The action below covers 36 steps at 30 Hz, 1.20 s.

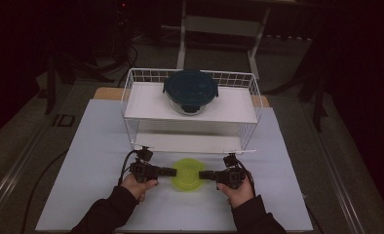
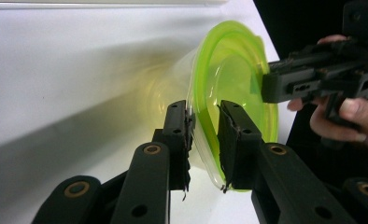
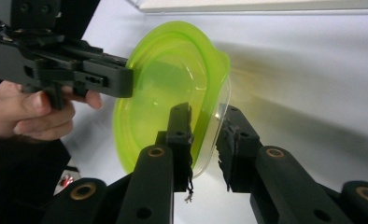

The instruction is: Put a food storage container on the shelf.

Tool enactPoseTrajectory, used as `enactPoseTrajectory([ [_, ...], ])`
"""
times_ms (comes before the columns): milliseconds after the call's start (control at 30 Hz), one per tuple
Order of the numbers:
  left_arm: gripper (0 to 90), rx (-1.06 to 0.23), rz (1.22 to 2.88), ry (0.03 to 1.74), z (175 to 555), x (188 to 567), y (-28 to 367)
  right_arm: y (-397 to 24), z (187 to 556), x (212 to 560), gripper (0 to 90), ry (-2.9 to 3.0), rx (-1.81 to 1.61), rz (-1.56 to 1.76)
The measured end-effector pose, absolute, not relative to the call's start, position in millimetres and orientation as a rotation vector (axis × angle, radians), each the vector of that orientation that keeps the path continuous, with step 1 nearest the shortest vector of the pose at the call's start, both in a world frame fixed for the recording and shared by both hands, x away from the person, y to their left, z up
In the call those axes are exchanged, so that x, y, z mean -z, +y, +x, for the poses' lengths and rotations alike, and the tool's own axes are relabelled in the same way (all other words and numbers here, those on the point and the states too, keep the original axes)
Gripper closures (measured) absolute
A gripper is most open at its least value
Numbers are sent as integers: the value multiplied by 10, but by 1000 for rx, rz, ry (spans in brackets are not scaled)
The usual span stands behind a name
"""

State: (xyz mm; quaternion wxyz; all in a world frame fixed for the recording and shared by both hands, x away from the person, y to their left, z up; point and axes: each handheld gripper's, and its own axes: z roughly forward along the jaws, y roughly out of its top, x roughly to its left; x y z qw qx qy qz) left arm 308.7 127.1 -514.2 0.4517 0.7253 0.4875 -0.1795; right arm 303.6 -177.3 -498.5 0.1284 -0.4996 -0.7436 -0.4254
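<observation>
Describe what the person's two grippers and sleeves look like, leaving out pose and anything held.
Both grippers, left and right, are black and boxy, each with two flat-linked fingers pinned by brass-coloured rivets. A thin black cable loops from each body. The pads look frayed at the edges. The person wears dark long sleeves down to the wrists.

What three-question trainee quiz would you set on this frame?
1. True or false: the green-lidded container sits on the rack's top shelf.
2. Which edges of it do the left gripper and right gripper straddle?
3. What stands on the wire rack? A) dark-lidded glass container B) mug C) plate

Key:
1. False; it sits on the table mat in front of the rack.
2. Opposite edges, one gripper at each side, jaws around the rim.
3. A, the dark-lidded glass container.
</observation>
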Motion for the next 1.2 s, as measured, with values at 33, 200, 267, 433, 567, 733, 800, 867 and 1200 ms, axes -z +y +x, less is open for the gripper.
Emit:
enactPoseTrajectory([
  [33,740,444,1794,1201,3074,5135,1273,-1764,3021,4975,761,-2180,1238,-1447],
  [200,763,457,1787,1212,3008,5121,1300,-1733,2949,4932,779,-2219,1244,-1443],
  [267,768,451,1788,1206,2972,5125,1312,-1726,2920,4919,787,-2229,1254,-1439],
  [433,789,440,1784,1225,2906,5100,1321,-1704,2867,4875,804,-2261,1263,-1420],
  [567,803,409,1798,1224,2881,5039,1301,-1701,2838,4865,812,-2283,1263,-1428],
  [733,803,404,1804,1194,2854,4925,1317,-1706,2800,4769,812,-2311,1288,-1405],
  [800,804,394,1801,1184,2844,4871,1320,-1706,2788,4711,812,-2318,1303,-1399],
  [867,804,386,1796,1173,2828,4808,1325,-1708,2776,4652,812,-2327,1318,-1391],
  [1200,807,295,1790,1108,2749,4374,1330,-1742,2712,4316,813,-2320,1416,-1359],
])
